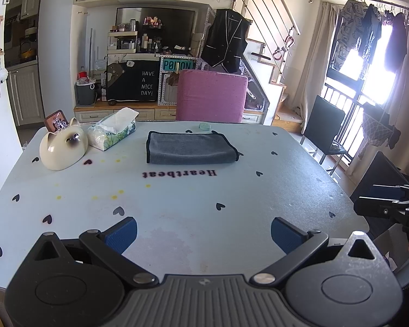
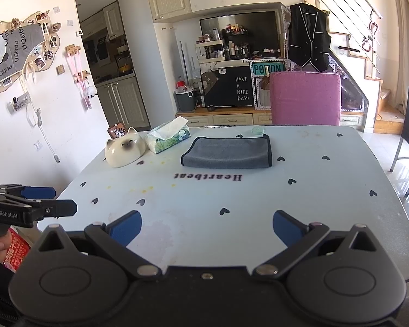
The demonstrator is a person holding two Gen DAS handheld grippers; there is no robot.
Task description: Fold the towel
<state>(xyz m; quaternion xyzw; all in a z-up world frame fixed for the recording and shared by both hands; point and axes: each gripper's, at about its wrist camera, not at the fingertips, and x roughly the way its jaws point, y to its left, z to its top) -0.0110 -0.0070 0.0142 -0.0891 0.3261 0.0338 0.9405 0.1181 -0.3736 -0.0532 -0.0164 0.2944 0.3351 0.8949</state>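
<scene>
A grey towel [image 1: 191, 148] with a dark edge lies folded into a flat rectangle on the far half of the pale blue table [image 1: 177, 207]; it also shows in the right wrist view [image 2: 227, 153]. My left gripper [image 1: 203, 233] is open and empty above the table's near edge, well short of the towel. My right gripper [image 2: 207, 230] is open and empty, also at the near edge. Each gripper shows at the side of the other's view: the right one [image 1: 390, 204] and the left one [image 2: 41, 201].
A cat-shaped ceramic holder [image 1: 63, 147] and a tissue pack [image 1: 113, 129] stand at the far left of the table. A small round green thing [image 1: 205, 126] lies behind the towel. A pink chair [image 1: 211, 95] stands at the far side, a black chair [image 1: 324, 125] at the right.
</scene>
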